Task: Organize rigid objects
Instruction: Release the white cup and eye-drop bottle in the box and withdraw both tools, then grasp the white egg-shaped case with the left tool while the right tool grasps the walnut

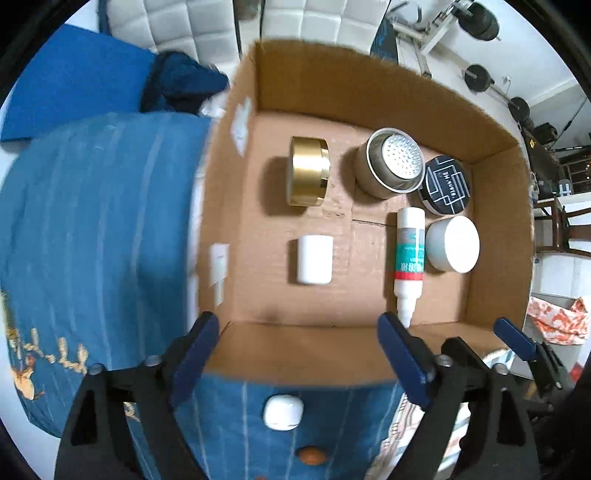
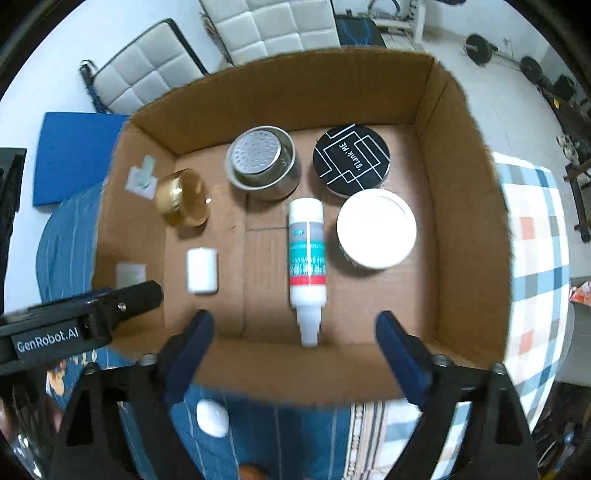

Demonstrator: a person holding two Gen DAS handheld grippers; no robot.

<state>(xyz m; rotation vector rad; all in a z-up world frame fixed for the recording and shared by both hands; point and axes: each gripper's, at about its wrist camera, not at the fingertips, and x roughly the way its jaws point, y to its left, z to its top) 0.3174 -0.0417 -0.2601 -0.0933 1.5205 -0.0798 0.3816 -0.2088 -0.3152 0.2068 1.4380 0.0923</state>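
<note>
An open cardboard box [image 1: 369,77] [image 2: 288,88] sits on a blue bedcover. Inside lie a gold jar [image 1: 308,176] [image 2: 183,197], a small white cylinder [image 1: 314,264] [image 2: 201,270], a steel perforated cup [image 1: 391,168] [image 2: 263,162], a black round tin [image 1: 447,184] [image 2: 351,158], a white jar [image 1: 453,243] [image 2: 376,228] and a white tube with a teal label [image 1: 408,258] [image 2: 307,262]. My left gripper [image 1: 297,356] is open and empty above the box's near wall. My right gripper [image 2: 295,352] is open and empty there too. A small white case [image 1: 283,411] [image 2: 212,418] lies on the cover below both.
A blue mat [image 1: 74,79] [image 2: 74,155] lies on the floor to the left. White cushioned seats [image 2: 273,26] and barbell weights [image 2: 480,50] stand beyond the box. A small orange object [image 1: 310,455] lies on the cover near the white case. A checked cloth [image 2: 535,240] covers the right.
</note>
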